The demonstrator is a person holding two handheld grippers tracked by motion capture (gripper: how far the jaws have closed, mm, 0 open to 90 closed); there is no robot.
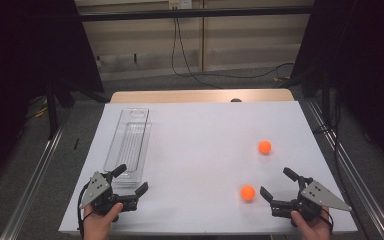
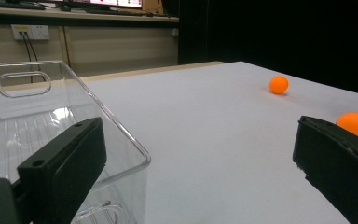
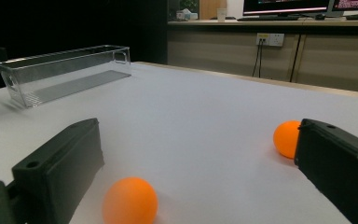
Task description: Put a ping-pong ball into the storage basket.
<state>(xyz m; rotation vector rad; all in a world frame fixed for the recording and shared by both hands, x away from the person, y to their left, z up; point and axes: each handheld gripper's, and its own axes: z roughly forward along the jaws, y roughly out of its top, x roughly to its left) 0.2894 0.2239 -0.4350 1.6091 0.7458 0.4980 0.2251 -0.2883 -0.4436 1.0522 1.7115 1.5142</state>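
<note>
While both are gaping wide, the right tool (image 1: 279, 184) is pointing at the near orange ball (image 1: 247, 193) just beside it; the left tool (image 1: 133, 179) is sitting at the clear bin's (image 1: 128, 145) near end, the bin's long axis running away across the table (image 1: 205, 125).

I can't make out any writing from here: the monitor screens (image 3: 286, 5) at the back glow with lines too small to read, and the wall socket plate (image 3: 270, 38) bears no legible marking
</note>
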